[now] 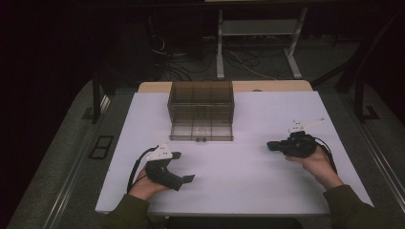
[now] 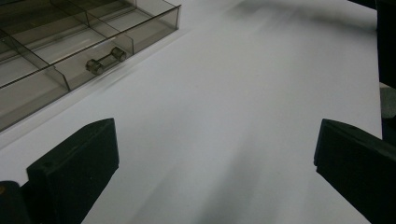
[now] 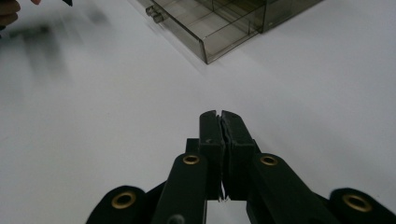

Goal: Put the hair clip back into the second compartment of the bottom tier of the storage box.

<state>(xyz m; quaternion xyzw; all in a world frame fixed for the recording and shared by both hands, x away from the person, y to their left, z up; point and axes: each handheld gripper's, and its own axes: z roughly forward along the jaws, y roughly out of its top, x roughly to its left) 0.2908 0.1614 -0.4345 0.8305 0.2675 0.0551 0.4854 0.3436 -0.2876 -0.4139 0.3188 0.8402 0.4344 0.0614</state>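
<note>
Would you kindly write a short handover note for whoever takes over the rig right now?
Left gripper: open, nothing between its fingers, low over the table.
Right gripper: shut, holding nothing, pointing left.
Drawer box: smoky clear plastic, at the table's far middle. Its lower drawer is pulled out, handle toward the person; its compartments look empty.
Done: drawer open.
Left: nothing yet placed in it or picked up.
</note>
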